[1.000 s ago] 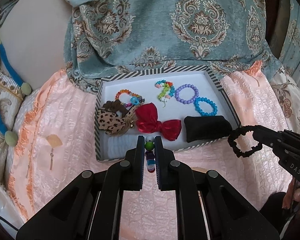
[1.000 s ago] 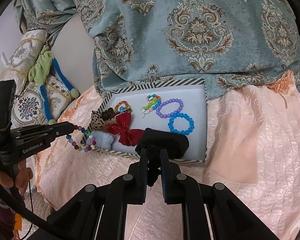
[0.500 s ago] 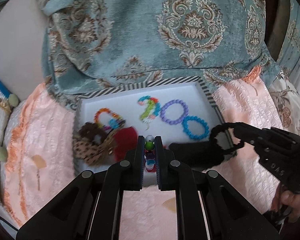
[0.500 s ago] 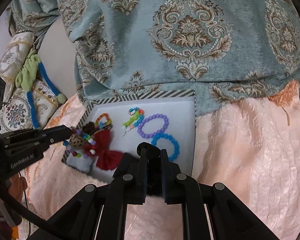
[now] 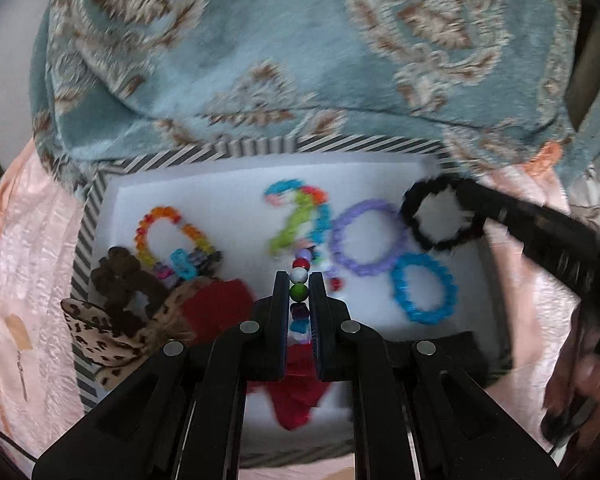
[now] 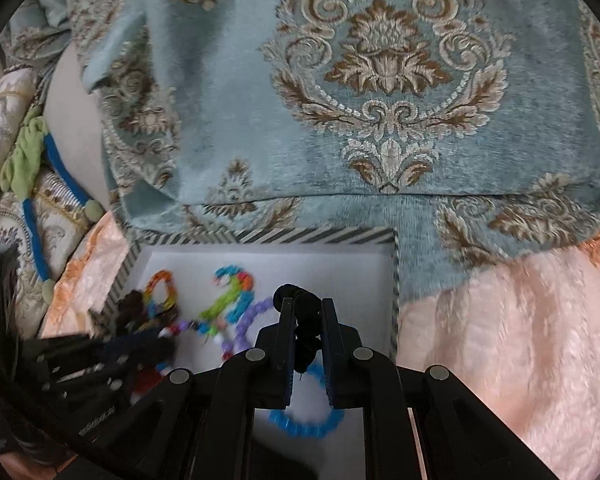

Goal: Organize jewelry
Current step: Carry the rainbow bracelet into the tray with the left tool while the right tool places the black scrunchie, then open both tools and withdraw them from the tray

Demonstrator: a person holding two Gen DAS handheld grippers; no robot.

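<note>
A white tray with a striped rim (image 5: 260, 147) (image 6: 300, 236) lies on the bed. My left gripper (image 5: 299, 280) is shut on a multicoloured bead bracelet (image 5: 299, 276) and holds it over the tray's middle. My right gripper (image 6: 305, 308) is shut on a black scrunchie (image 6: 302, 320), which shows as a black ring (image 5: 440, 216) over the tray's right part. In the tray lie a purple bracelet (image 5: 366, 242), a blue bracelet (image 5: 424, 294), a rainbow bracelet (image 5: 168, 232), a colourful band (image 5: 300, 220), a red bow (image 5: 220, 308) and a leopard bow (image 5: 112, 340).
A teal patterned blanket (image 6: 380, 80) hangs right behind the tray. Peach quilted bedding (image 6: 520, 340) surrounds the tray. A black pouch (image 5: 456, 352) lies at the tray's front right. Cushions and a green-blue cord (image 6: 32, 168) lie at the left.
Both grippers have moved forward over the tray, each still holding its item. The scrunchie now hangs above the tray's right part, the bead bracelet above its middle.
</note>
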